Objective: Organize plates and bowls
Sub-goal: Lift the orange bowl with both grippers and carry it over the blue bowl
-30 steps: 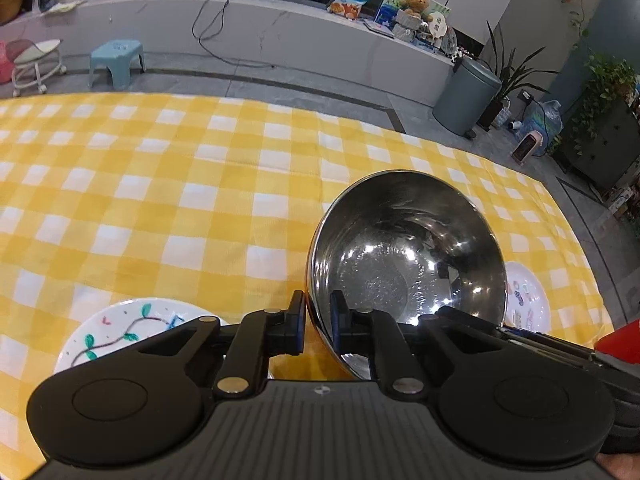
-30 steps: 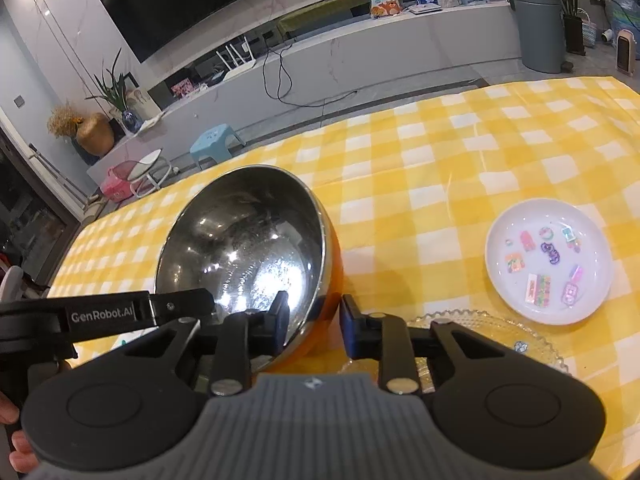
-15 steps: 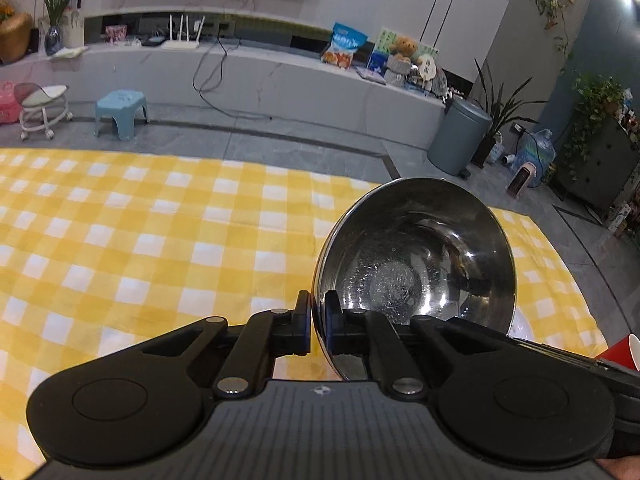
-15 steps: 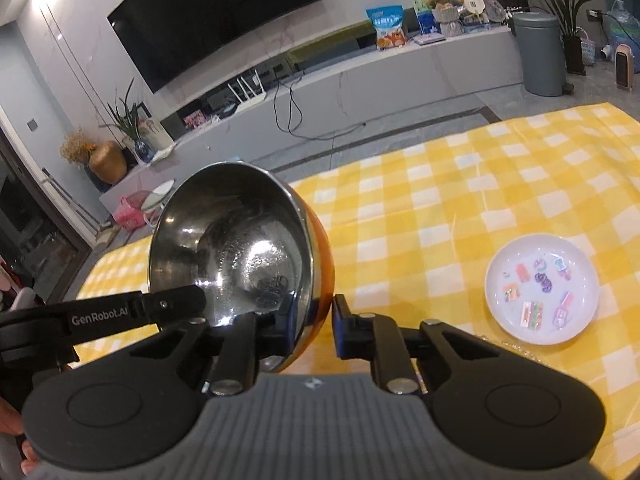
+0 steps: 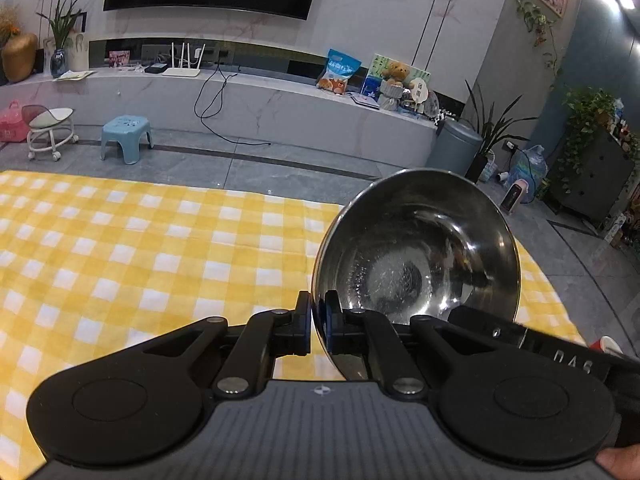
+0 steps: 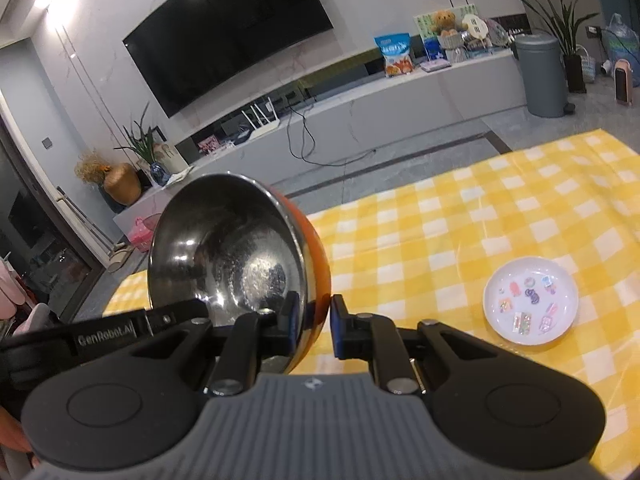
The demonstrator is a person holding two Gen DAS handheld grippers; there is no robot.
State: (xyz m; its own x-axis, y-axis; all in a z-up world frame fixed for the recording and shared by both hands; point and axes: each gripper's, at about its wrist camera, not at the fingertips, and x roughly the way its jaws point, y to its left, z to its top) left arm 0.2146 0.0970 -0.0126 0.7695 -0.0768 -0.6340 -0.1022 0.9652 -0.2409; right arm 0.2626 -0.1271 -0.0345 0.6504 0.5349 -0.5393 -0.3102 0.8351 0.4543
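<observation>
Yellow-checked counter lies below the steel bowl, held aloft and tilted; left hand-held gripper and right hand-held gripper each pinch its rim. Level it, then lower both together, clear of the stickered plate.

bowl is shiny silver inside, orange outside. surface cloth is yellow and white check. white plate has colourful little stickers, tongs are black
</observation>
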